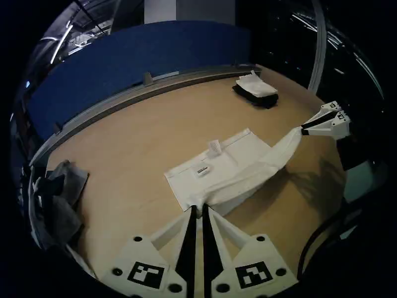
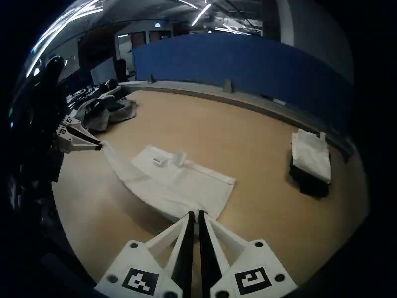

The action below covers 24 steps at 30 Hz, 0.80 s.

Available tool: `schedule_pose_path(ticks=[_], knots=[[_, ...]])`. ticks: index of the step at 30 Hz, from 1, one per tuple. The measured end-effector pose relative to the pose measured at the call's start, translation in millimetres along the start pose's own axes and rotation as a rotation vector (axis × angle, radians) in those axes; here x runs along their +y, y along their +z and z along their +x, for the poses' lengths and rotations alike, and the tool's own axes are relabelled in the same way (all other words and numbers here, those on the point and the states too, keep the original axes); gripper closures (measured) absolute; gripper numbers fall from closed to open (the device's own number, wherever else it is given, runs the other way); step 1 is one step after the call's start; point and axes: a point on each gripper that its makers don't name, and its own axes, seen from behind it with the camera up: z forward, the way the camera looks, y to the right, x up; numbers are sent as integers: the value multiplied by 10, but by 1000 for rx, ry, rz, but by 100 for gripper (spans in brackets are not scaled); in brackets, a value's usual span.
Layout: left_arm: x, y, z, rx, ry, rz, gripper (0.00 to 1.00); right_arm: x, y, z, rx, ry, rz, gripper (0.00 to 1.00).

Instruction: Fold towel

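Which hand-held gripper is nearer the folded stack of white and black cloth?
Right. The right hand-held gripper holds the towel end toward the folded stack, which lies ahead to its right. The left hand-held gripper holds the opposite end, farther away.

Left gripper (image 1: 197,207), right gripper (image 2: 195,213), both clamped.

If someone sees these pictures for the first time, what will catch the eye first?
The white towel in the middle of the table: the left gripper and the right gripper each pinch it, so one edge is lifted and stretched between them. Next, a folded stack, white on black, at the far edge by the blue partition, and a grey heap of cloth at the table's end.
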Motion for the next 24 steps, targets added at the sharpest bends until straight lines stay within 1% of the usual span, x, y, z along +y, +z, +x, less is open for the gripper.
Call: schedule_pose_path(ticks=[8,18,24], knots=[[-104,272,-14,-17,-5,7,92,111,224,-24,-31,24,-7,94],[-180,589,-2,-46,19,8,92,257,495,-34,-75,43,-12,94],[-254,736,-12,-66,38,10,92,320,643,-14,-93,46,-10,94]])
